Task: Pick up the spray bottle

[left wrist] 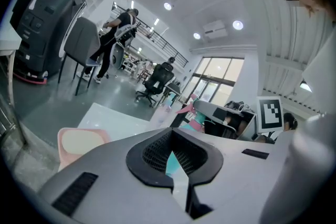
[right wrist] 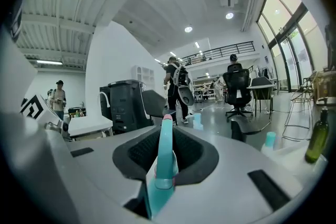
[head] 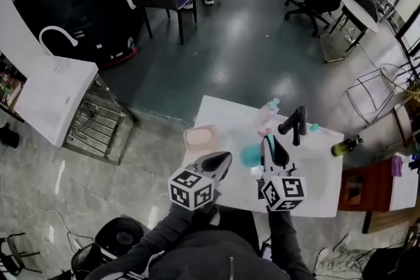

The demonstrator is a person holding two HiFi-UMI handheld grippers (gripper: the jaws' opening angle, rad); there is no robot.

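A teal spray bottle (head: 250, 155) with a pink trigger hangs over the white table (head: 315, 190), beside my right gripper (head: 270, 141). In the right gripper view its teal head (right wrist: 164, 160) stands upright between the pads, and the right gripper (right wrist: 165, 136) is shut on it. The left gripper view shows the same bottle (left wrist: 195, 122) ahead of the left gripper (left wrist: 170, 139), apart from it. My left gripper (head: 222, 159) hovers at the table's near left edge, its jaws together with nothing in them.
On the table are a pink tray (head: 200, 138), a pale pink bottle (head: 268, 113), a black bent stand (head: 293, 122), a small teal-capped bottle (head: 315, 128) and a green bottle (head: 344, 146). Chairs and a person stand beyond on the floor.
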